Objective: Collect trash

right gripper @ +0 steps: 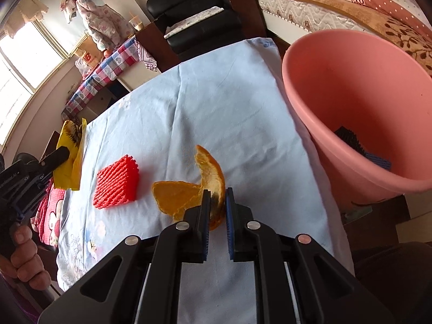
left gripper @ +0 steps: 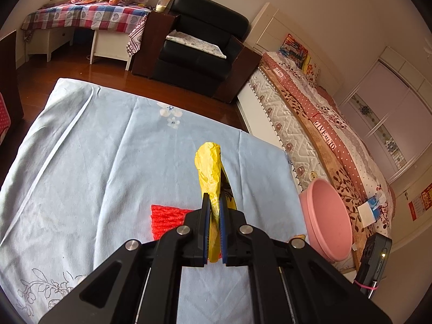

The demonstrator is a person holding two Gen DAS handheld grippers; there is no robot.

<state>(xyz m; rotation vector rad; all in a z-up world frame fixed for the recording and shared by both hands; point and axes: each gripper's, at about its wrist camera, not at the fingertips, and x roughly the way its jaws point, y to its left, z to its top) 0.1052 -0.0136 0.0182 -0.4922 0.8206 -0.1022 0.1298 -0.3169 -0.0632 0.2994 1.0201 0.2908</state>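
Note:
My left gripper (left gripper: pixel 214 199) is shut on a crumpled yellow wrapper (left gripper: pixel 210 167) and holds it above the blue cloth; both also show at the left of the right wrist view, the wrapper (right gripper: pixel 70 159) hanging from the gripper (right gripper: pixel 60 153). My right gripper (right gripper: pixel 218 194) is closed around an orange peel (right gripper: pixel 189 189) that still rests on the cloth. A red foam net (right gripper: pixel 116 186) lies left of the peel and shows under the left gripper (left gripper: pixel 167 220). The pink basin (right gripper: pixel 348 102) stands at the table's right edge, a dark blue object (right gripper: pixel 361 148) inside.
The table is covered with a light blue cloth (left gripper: pixel 108 162). A black armchair (left gripper: pixel 199 46) stands beyond it and a bed (left gripper: pixel 337 124) runs along the right. A phone on a mount (left gripper: pixel 375 259) is at the near right. A checked side table (left gripper: pixel 86 16) stands far left.

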